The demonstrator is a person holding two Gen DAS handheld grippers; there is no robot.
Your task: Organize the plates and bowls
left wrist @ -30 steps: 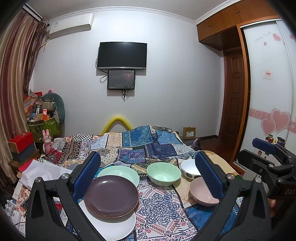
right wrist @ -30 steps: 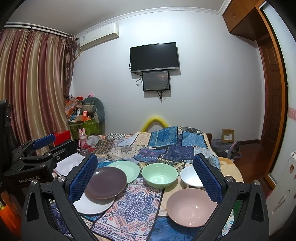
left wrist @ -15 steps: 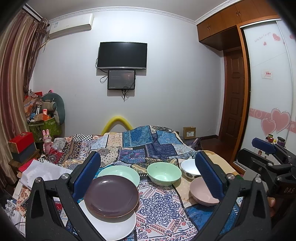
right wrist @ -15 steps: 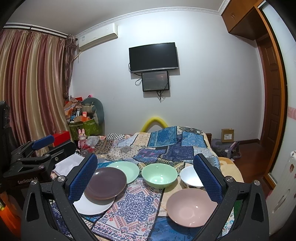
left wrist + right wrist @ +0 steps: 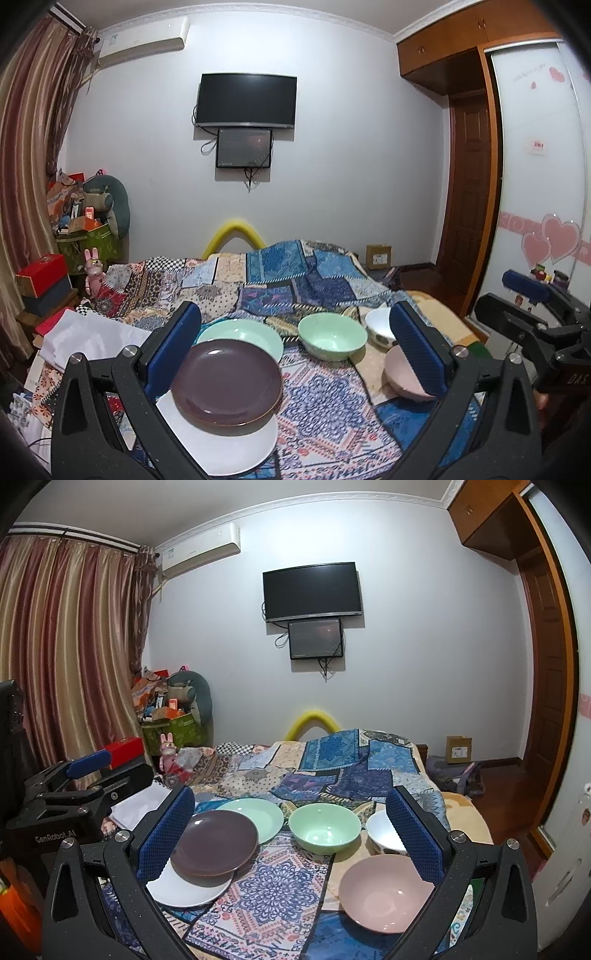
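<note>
I hold my left gripper [image 5: 295,354] and right gripper [image 5: 291,834] above the bed [image 5: 280,882], fingers spread wide on both, gripping nothing; the brown plate [image 5: 214,843] sits on the white plate [image 5: 184,890], the mint plate [image 5: 255,818] just behind; mint bowl [image 5: 324,829], white bowl [image 5: 382,830] and pink bowl [image 5: 384,893] lie rightward.

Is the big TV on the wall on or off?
It looks off. The TV screen is plain black, with no picture. The smaller screen under it looks dark too.
</note>
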